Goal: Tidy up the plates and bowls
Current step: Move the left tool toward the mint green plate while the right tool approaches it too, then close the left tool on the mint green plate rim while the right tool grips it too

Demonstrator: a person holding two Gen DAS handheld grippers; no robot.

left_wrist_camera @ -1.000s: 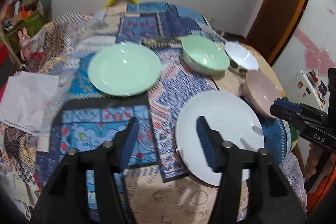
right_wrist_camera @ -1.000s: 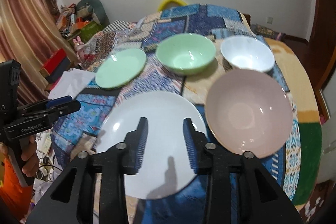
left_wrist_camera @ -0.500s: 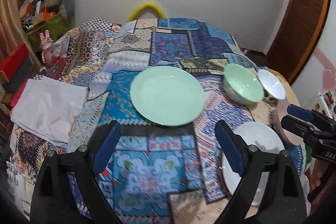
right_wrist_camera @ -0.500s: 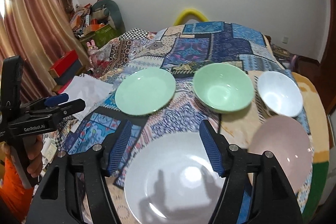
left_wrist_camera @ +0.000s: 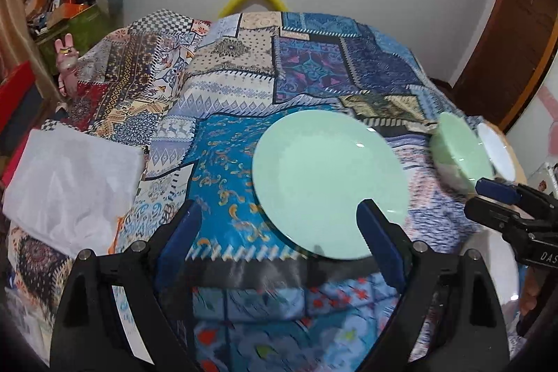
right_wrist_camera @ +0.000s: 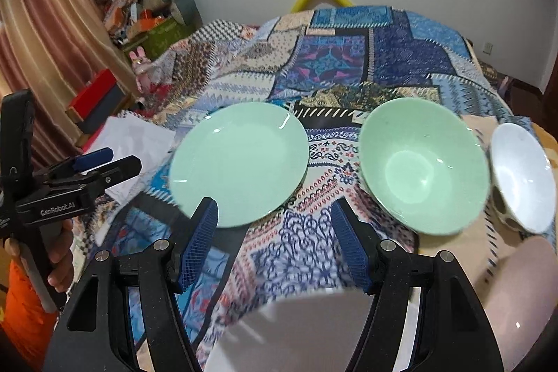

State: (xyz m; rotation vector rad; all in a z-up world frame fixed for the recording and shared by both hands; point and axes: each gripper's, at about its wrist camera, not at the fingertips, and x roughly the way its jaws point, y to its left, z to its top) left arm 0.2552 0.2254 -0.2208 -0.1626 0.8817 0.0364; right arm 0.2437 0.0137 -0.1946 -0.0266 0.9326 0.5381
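Plates and bowls lie spread over a round table under a patchwork cloth (right_wrist_camera: 348, 58) of blue, cream and navy printed panels. A mint-green plate (right_wrist_camera: 240, 162), round, shallow and glossy, sits flat near the middle. At its 3 o'clock in the right wrist view stands a deep mint-green bowl (right_wrist_camera: 422, 166) with a smooth glazed inside, and further toward 3 o'clock a smaller white bowl (right_wrist_camera: 523, 176) whose outer wall carries dark spots. A pale pink bowl (right_wrist_camera: 523, 288) shows at the 4 o'clock edge, and a white plate (right_wrist_camera: 289, 333), blurred, fills the lower centre.

The right gripper (right_wrist_camera: 273, 234) has black arms and ridged blue pads, its jaws spread apart with nothing between them. The green plate's near rim lies at its 10 o'clock, just behind the left pad; the white plate lies under it at 6 o'clock.

The left gripper (left_wrist_camera: 277, 237) is of the same build, jaws parted wide and empty. The green plate (left_wrist_camera: 327, 183) lies at its 1 o'clock, its near rim reaching in front of the right pad. A crumpled white sheet (left_wrist_camera: 69, 183) lies at 9 o'clock on the cloth.
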